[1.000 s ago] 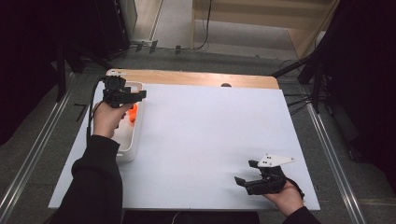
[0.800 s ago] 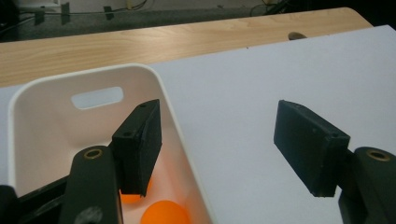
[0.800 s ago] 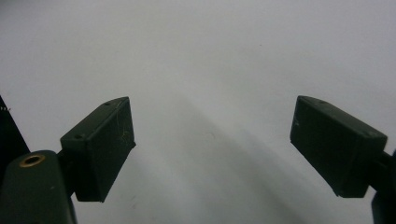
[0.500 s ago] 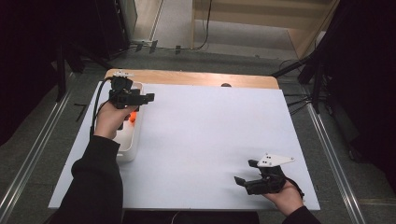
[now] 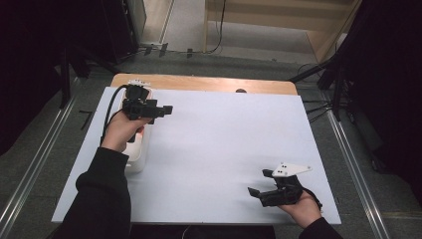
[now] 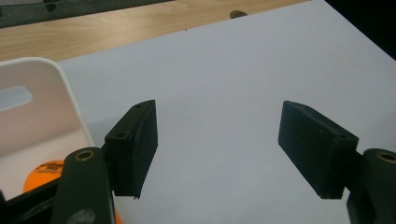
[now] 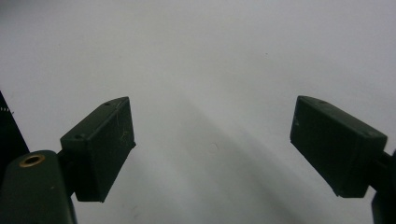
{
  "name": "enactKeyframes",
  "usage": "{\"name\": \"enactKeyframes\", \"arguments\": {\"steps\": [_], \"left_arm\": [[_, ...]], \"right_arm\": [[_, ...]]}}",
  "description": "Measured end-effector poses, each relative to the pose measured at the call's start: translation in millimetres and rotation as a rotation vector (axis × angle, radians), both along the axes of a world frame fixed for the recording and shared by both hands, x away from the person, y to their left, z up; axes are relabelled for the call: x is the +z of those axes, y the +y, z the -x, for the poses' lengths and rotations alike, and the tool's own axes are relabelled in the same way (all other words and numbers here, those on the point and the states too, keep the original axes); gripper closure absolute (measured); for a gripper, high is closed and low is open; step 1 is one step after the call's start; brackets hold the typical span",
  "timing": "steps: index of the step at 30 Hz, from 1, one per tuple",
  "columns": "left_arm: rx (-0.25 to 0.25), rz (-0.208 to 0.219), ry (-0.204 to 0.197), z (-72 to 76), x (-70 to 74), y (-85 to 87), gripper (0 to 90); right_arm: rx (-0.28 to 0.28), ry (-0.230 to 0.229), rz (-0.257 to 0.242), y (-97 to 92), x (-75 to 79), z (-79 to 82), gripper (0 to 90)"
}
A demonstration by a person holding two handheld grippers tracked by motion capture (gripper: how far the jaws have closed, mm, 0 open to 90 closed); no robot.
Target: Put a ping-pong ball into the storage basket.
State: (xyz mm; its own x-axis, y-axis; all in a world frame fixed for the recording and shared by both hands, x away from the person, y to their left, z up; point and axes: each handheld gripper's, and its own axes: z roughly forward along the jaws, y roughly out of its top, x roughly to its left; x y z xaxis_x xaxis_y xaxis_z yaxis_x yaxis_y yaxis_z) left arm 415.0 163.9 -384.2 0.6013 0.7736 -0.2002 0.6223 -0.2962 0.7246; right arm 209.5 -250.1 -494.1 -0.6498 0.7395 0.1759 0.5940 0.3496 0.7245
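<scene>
left gripper (image 6: 217,149) fingers just opening, empty, beside white bin (image 6: 44,100); right gripper (image 7: 212,154) fingers wide, empty

Your worktop (image 5: 224,89) is wood with a big white sheet (image 5: 219,149) over it. A white bin (image 5: 137,157) sits on the sheet at nine o'clock.

Left tongs (image 5: 166,109) black, black cable, jaws matte black; right tongs (image 5: 255,191) black too, with a pale grey three-cornered plate (image 5: 291,169) on top. Bin (image 6: 42,107) plain white; ball (image 6: 44,173) inside it orange with small dark print. Counter (image 5: 224,144) cover plain white, no pattern, light wood strip (image 5: 199,83) along its far edge. Sleeve (image 5: 102,194) black. Floor (image 5: 45,149) dark grey
</scene>
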Motion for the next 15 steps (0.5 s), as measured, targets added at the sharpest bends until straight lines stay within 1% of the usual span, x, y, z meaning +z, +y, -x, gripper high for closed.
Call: {"name": "enactKeyframes", "arguments": {"steps": [2, 6, 7, 10, 13, 15], "left_arm": [[-0.010, 0.015, 0.002, 2.6, 0.4, -1.6, 29.1], [-0.031, 0.024, -0.002, 7.8, 2.3, -4.2, 29.1], [-0.036, 0.025, -0.011, 8.7, 2.3, -4.8, 29.1], [-0.044, 0.032, -0.013, 12.1, 3.0, -6.0, 29.1], [-0.054, 0.035, -0.023, 15.0, 2.8, -7.7, 29.1], [-0.060, 0.037, -0.043, 16.9, 2.0, -8.8, 29.1]], "right_arm": [[0.003, -0.002, 0.001, 0.0, 0.0, -0.4, 12.3], [0.006, -0.003, 0.005, 0.5, 0.1, -0.8, 12.3], [0.006, -0.003, 0.007, 0.7, 0.1, -0.8, 12.3], [0.005, 0.004, 0.006, 1.0, 0.2, -0.9, 12.3], [0.008, 0.001, 0.007, 1.0, 0.1, -1.0, 12.3], [0.007, 0.000, 0.007, 0.8, 0.1, -1.0, 12.3]]}}
